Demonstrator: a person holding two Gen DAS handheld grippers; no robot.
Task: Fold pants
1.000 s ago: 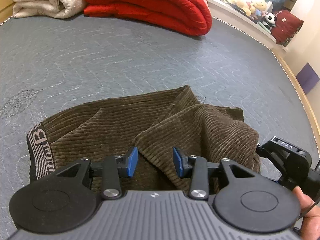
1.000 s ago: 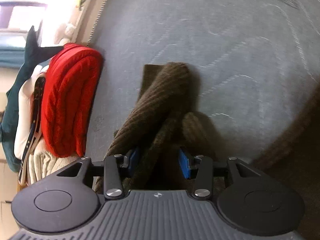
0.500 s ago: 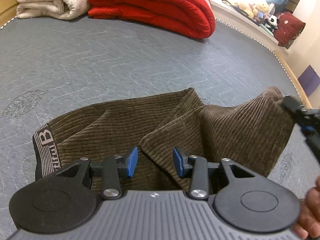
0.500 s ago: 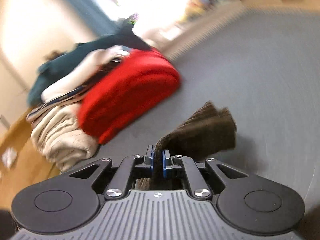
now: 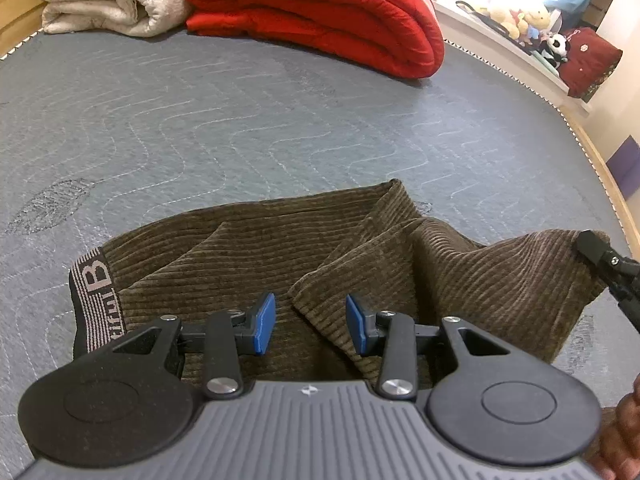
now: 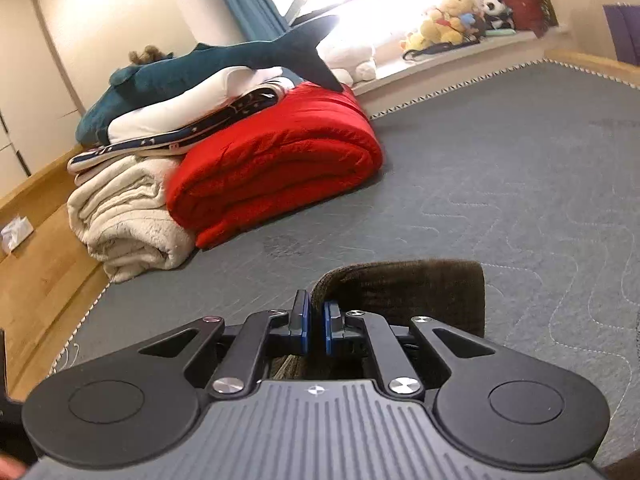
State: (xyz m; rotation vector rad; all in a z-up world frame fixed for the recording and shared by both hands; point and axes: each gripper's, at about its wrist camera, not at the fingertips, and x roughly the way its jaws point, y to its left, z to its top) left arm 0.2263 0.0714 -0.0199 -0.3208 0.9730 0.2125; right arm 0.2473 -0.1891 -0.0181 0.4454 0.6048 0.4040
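Here we are over the grey quilted mattress [image 5: 280,128], and the brown corduroy pants [image 5: 256,248] lie crumpled at the centre of the left wrist view, waistband [image 5: 94,300] out at nine o'clock. The left claw [image 5: 310,324] hovers just above the cloth, its blue pads standing partly apart with nothing pinched; a folded edge lies beneath the gap.

Over at three o'clock, the right claw [image 6: 316,326] is clamped tight on a pants edge, jaws nearly together, and that corner [image 5: 560,256] is raised clear of the mattress, cloth hanging below it in a slanting sheet.

Now the risks. That pinch looks shallow, right at the hem, so a quick pull could let the corduroy slip out. Only one end is held; with the left claw not gripping, dragging the raised corner across would likely pull the whole bundle along instead of laying a clean fold. The middle is already bunched, so creases could get trapped underneath. The red quilt [image 5: 320,12] at twelve o'clock sits well apart, no trouble there.
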